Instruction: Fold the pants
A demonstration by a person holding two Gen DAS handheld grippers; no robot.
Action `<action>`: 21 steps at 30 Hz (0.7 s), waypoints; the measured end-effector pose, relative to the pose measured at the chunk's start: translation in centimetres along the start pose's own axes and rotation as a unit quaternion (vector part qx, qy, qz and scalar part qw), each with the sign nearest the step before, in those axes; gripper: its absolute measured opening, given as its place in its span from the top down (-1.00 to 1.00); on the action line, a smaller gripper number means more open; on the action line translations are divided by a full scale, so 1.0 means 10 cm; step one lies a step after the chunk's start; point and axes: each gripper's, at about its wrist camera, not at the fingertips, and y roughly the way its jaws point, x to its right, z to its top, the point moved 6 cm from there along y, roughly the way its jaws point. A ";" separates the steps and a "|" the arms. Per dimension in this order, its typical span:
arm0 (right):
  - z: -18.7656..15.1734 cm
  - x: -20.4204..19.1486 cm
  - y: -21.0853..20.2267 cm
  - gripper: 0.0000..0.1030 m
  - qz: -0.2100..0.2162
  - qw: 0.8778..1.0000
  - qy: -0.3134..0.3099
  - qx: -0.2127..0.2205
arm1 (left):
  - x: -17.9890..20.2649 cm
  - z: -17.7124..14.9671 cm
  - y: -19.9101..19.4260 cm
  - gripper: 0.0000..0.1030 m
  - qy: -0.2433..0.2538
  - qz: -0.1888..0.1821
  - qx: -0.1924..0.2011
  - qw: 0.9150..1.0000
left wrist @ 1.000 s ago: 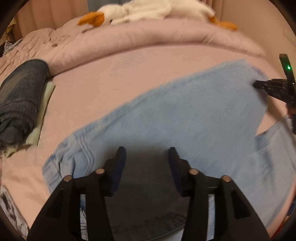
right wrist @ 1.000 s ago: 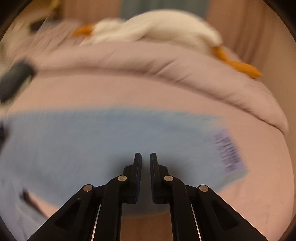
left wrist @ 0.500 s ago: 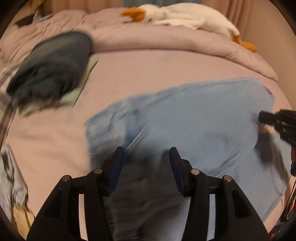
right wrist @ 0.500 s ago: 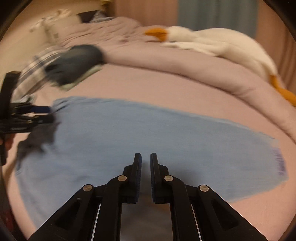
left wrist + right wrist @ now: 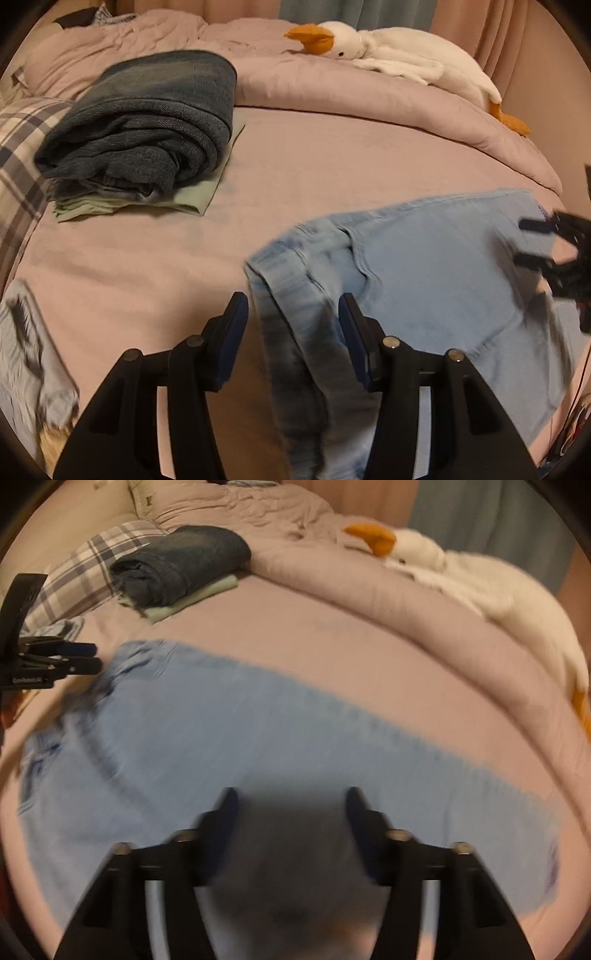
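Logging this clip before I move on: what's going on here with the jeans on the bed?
A person with two handheld grippers is folding light blue jeans spread on a pink bed. The left gripper is open over the waistband end, and the right gripper is open over the legs. Neither holds the fabric. Folded dark jeans sit behind, near a plush goose.

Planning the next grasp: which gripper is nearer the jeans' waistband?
Left. The left gripper hangs open right at the waistband of the jeans; the right gripper is open over the legs, farther along.
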 end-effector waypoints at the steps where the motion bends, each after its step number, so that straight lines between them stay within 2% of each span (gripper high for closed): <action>1: 0.12 0.07 0.12 -0.22 0.001 1.000 -0.012 -0.002 | -0.02 0.05 0.06 0.02 0.004 -0.001 -0.006 1.000; 4: 0.30 0.10 0.35 -0.22 0.006 0.999 -0.052 -0.001 | -0.03 0.14 0.22 0.02 0.027 -0.008 -0.019 0.999; 10: 0.52 0.25 0.79 -0.21 0.003 0.993 -0.112 -0.039 | -0.04 0.24 0.47 0.03 0.069 -0.034 -0.045 0.996; 12: 0.56 0.30 0.84 -0.21 0.019 0.991 -0.120 -0.049 | -0.03 0.24 0.52 0.05 0.084 -0.049 -0.060 0.993; 14: 0.57 0.33 0.94 -0.21 0.041 0.989 -0.117 -0.078 | -0.03 0.26 0.59 0.08 0.090 -0.065 -0.077 0.991; 17: 0.58 0.34 1.02 -0.21 0.071 0.986 -0.103 -0.111 | -0.01 0.27 0.64 0.25 0.101 -0.065 -0.088 0.989; 18: 0.59 0.32 1.03 -0.10 0.073 0.985 -0.104 -0.119 | 0.02 0.26 0.65 0.31 0.114 -0.055 -0.088 0.988; 19: 0.59 0.25 1.00 0.25 0.084 0.983 -0.109 -0.125 | 0.06 0.26 0.63 0.34 0.132 -0.043 -0.083 0.987; 21: 0.57 0.06 0.93 0.71 0.082 0.979 -0.147 -0.116 | 0.13 0.24 0.59 0.40 0.161 -0.015 -0.073 0.984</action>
